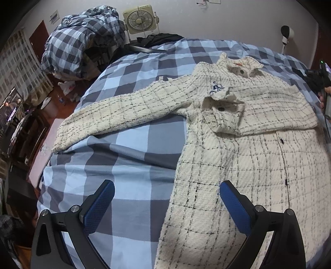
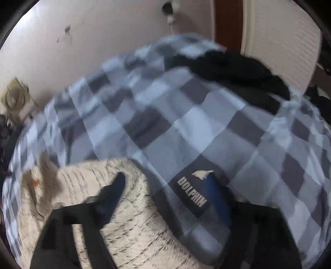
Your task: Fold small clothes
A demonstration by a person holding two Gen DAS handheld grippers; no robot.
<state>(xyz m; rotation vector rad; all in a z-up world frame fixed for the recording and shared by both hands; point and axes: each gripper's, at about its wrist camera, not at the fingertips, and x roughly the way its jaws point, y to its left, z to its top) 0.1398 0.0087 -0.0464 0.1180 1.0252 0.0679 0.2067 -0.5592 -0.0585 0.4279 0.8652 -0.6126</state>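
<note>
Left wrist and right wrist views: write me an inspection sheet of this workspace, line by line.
Surface: bed under a blue and grey checked cover, creased; a DOLPHIN label is sewn on it.
Job's things: cream checked jacket lies front up, one sleeve folded across the chest, the other sleeve stretched out flat.
Clutter: bundled checked duvet beside the bed; dark clothes at the far edge.
Grippers: left hand-held gripper open, above the jacket's edge, holding nothing; right hand-held gripper open, blurred, nothing between its fingers.
Cables: a thin cable at the left view's right edge.
Surroundings: box fan against the wall.
</note>
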